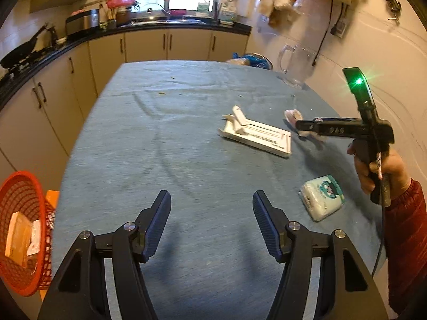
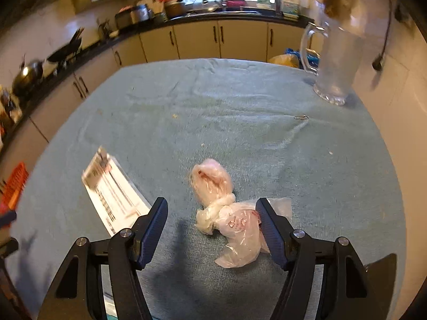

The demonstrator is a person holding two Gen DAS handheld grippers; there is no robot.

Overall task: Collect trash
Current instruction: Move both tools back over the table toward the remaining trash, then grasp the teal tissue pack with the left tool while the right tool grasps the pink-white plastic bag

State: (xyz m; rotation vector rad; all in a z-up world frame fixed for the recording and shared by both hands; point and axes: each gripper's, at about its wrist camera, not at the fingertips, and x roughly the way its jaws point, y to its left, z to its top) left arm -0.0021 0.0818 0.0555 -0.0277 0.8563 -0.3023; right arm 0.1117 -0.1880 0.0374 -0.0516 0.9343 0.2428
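Right tongs (image 2: 212, 229) open over plastic bag (image 2: 226, 226) (left tongs (image 1: 212, 224) empty).

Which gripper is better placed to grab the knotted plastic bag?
Right. The right gripper is open directly over the plastic bag, which lies partly between its fingers. The left gripper is open over bare tablecloth.

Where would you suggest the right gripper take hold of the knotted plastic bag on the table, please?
Probably at the knotted waist of the plastic bag, where the film is bunched into a narrow, firm neck between two puffy lobes. Come down from above with the right gripper, whose jaws stand open over the bag, and centre them so they close across the knot; the loose lobes would likely slip or tear.
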